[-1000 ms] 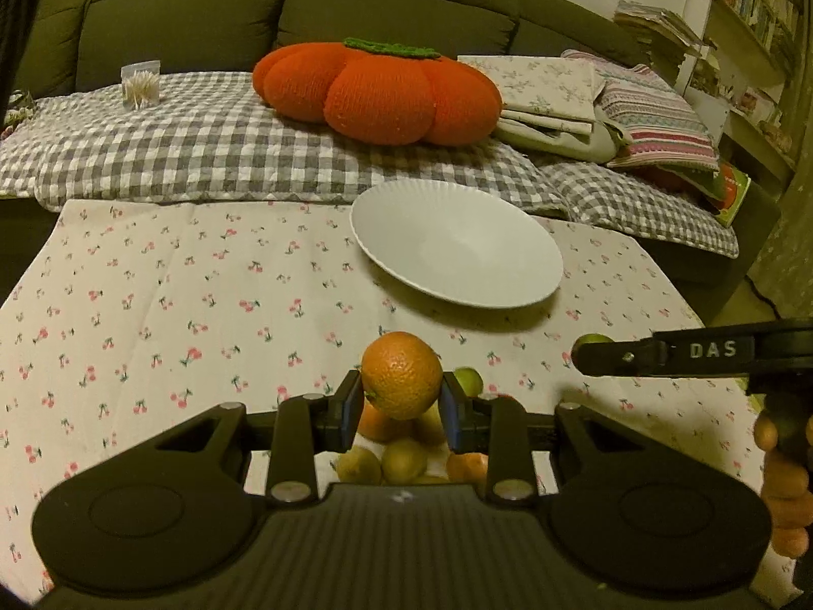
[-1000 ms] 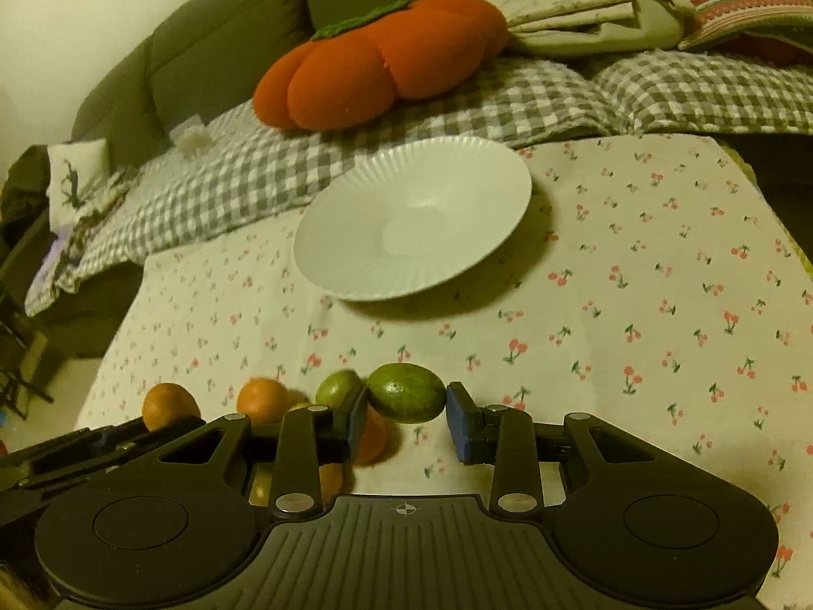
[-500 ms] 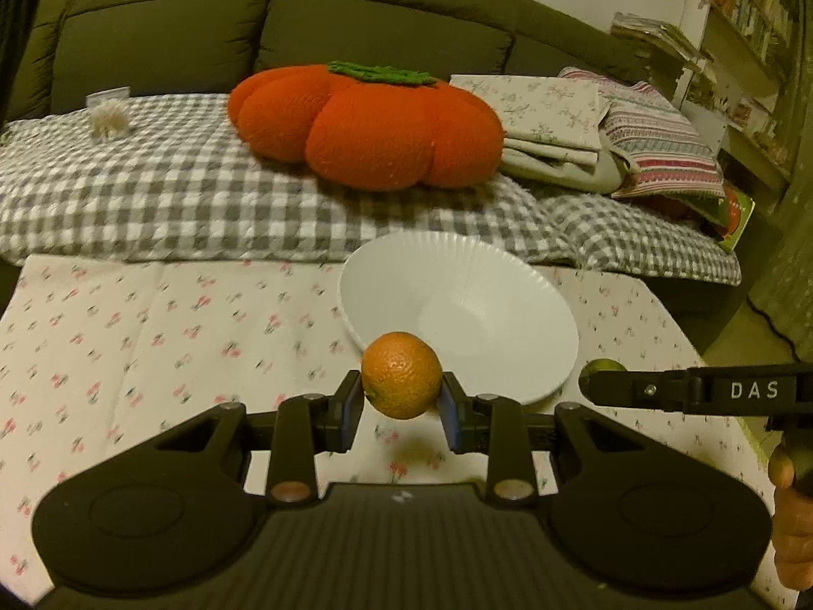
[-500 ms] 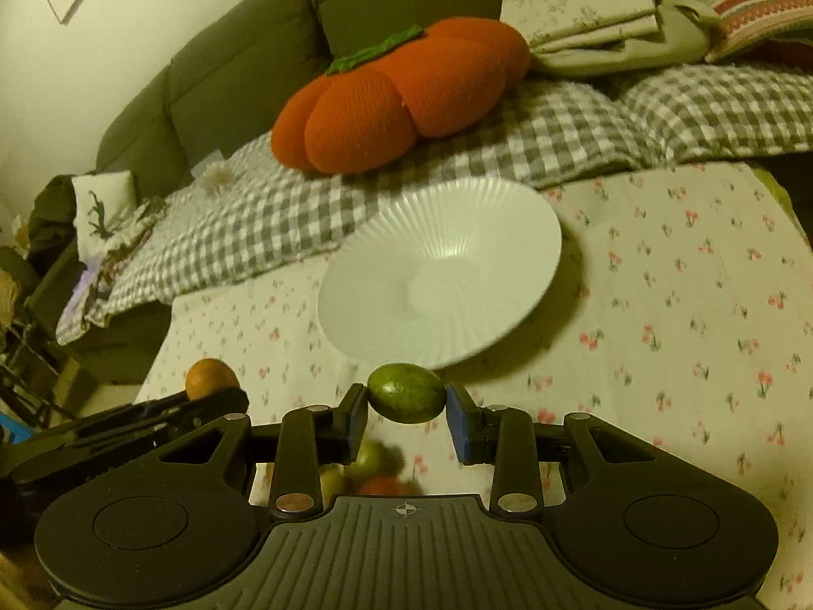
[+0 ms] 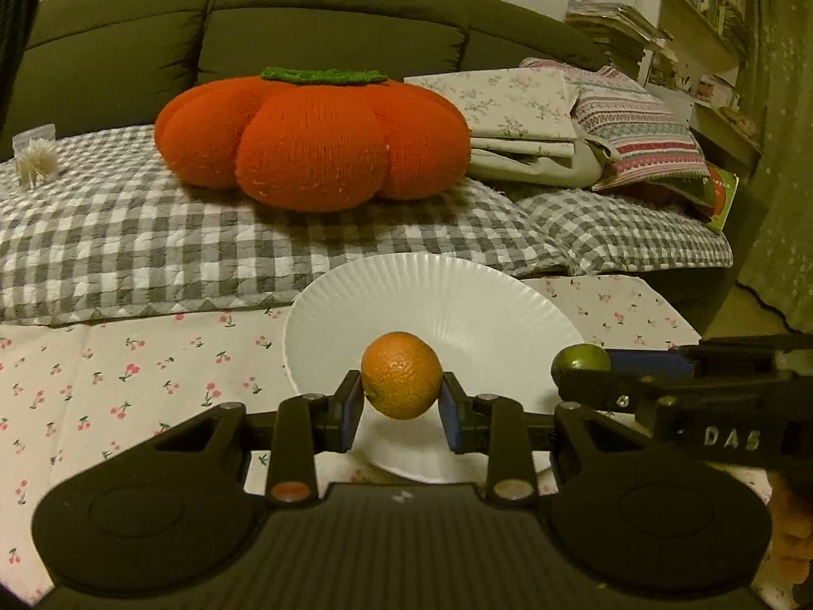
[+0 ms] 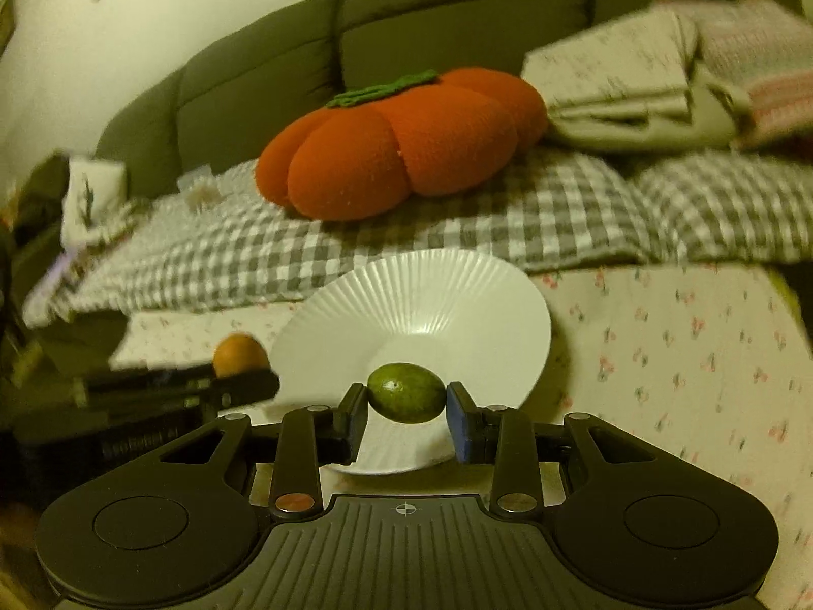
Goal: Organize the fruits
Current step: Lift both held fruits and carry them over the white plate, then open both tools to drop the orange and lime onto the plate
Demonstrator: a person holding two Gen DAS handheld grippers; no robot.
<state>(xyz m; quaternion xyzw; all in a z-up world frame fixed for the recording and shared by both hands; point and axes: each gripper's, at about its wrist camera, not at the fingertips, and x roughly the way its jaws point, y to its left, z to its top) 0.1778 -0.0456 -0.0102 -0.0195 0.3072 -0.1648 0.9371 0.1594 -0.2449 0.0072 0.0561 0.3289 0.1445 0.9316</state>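
A dark green sofa (image 5: 330,15) fills the back of the scene, its seat covered by a grey and white checked quilt (image 5: 152,234). On the quilt sits one large knitted orange cushion (image 5: 315,137), lobed like a pumpkin with a green knitted top. To its right lies a stack of folded floral and striped cloths (image 5: 574,122). In front of the sofa, a table is covered by a pale cloth (image 5: 127,371) printed with small red cherries. One round white plate (image 5: 432,295) with fine ribbed fluting rests on this cloth near the sofa edge; nothing lies on it.

Two black grippers hang over the near side of the plate, side by side. The left gripper (image 5: 401,401) is clamped on one round, dimpled orange (image 5: 401,375), gripped between its blue pads. The right gripper (image 6: 406,409) is clamped on one smooth, oval green fruit (image 6: 405,392), held lengthwise between its pads. Both fruits are in the air above the plate, not touching it. The right wrist view is blurred toward its edges.
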